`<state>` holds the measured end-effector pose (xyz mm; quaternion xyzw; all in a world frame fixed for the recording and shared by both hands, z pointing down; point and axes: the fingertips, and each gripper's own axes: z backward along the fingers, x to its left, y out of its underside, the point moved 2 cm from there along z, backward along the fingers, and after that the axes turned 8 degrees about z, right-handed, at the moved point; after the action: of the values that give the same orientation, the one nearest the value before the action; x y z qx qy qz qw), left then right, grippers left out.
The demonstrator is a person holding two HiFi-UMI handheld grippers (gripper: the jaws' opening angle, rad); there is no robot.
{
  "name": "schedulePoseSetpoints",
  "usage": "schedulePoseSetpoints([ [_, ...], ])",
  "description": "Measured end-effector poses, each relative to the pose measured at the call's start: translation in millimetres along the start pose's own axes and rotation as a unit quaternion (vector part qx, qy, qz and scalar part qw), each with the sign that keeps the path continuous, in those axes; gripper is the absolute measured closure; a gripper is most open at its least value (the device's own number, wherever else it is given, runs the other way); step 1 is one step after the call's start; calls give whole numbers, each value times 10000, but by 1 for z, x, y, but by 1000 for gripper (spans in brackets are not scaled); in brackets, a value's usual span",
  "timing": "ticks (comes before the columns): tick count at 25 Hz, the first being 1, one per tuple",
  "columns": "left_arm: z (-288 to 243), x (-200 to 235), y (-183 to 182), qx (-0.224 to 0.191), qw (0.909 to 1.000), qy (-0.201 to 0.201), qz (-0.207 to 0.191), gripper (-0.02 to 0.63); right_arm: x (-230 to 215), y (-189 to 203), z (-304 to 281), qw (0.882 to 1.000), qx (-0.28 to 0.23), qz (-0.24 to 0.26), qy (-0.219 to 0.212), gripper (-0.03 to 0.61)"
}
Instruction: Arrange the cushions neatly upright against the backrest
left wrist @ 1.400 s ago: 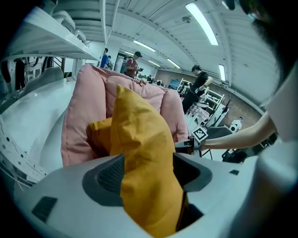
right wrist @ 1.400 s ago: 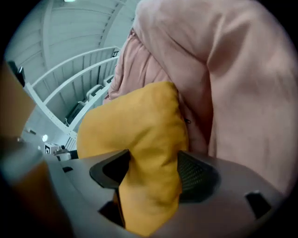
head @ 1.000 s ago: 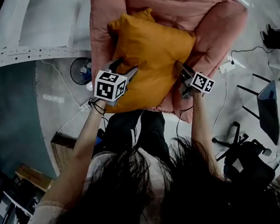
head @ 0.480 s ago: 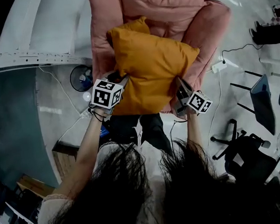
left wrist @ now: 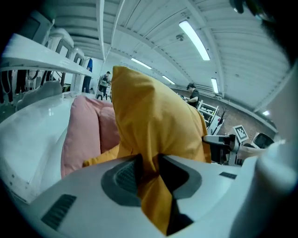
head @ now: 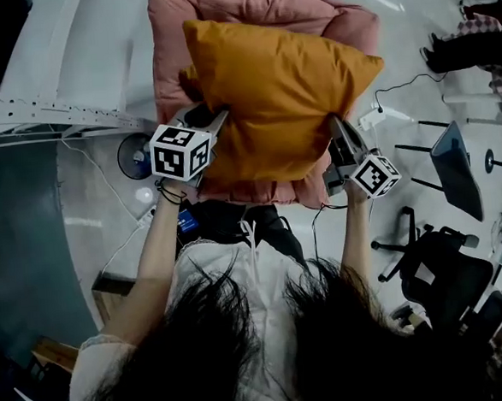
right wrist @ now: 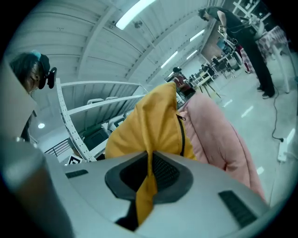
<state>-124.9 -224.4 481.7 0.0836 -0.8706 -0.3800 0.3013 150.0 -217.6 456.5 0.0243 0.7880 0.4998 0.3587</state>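
Observation:
An orange cushion [head: 278,99] hangs lifted above a pink padded seat [head: 246,11], held between both grippers. My left gripper [head: 214,125] pinches a thick fold at the cushion's left edge [left wrist: 149,162]; its jaws are still closing on that fabric. My right gripper [head: 339,142] is shut on a thin strip of the cushion's right edge [right wrist: 148,186], beside a dark zipper [right wrist: 181,135]. The pink seat [left wrist: 86,130] lies behind the cushion in the left gripper view, and the pink seat [right wrist: 219,135] rises to its right in the right gripper view.
A small fan [head: 132,148] and white cables [head: 121,247] lie on the floor at the left. A white power strip [head: 367,117] and black chairs [head: 445,276] stand at the right. A white metal frame [head: 47,107] runs along the left.
Both grippers have closed on the cushion's edges and raised it off the pink seat. It now stands higher and flatter in the head view.

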Motion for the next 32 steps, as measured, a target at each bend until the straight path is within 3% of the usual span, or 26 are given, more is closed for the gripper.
schedulePoseSetpoints([
  [3,-17,3,-42,-230,9995,108,-188,486,-6,-35,-15,9990,-388,213,86,539],
  [6,-39,12,-61,-158,9994,113,-276,486,-17,-55,-38,9982,-521,280,138,538],
  [12,-89,47,-46,330,9994,75,-37,486,-68,-26,-87,9957,279,286,832,538],
  [16,-109,54,-43,305,9995,100,40,485,-95,-10,-102,9880,662,520,1293,538],
  [21,-138,64,-36,261,9979,353,480,480,-123,3,-120,9761,1243,655,1660,537],
  [27,-155,72,-38,394,9960,417,678,476,-140,10,-141,9669,1568,953,1773,537],
  [32,-161,72,-40,377,9941,605,822,472,-149,14,-151,9687,1425,950,1795,535],
])
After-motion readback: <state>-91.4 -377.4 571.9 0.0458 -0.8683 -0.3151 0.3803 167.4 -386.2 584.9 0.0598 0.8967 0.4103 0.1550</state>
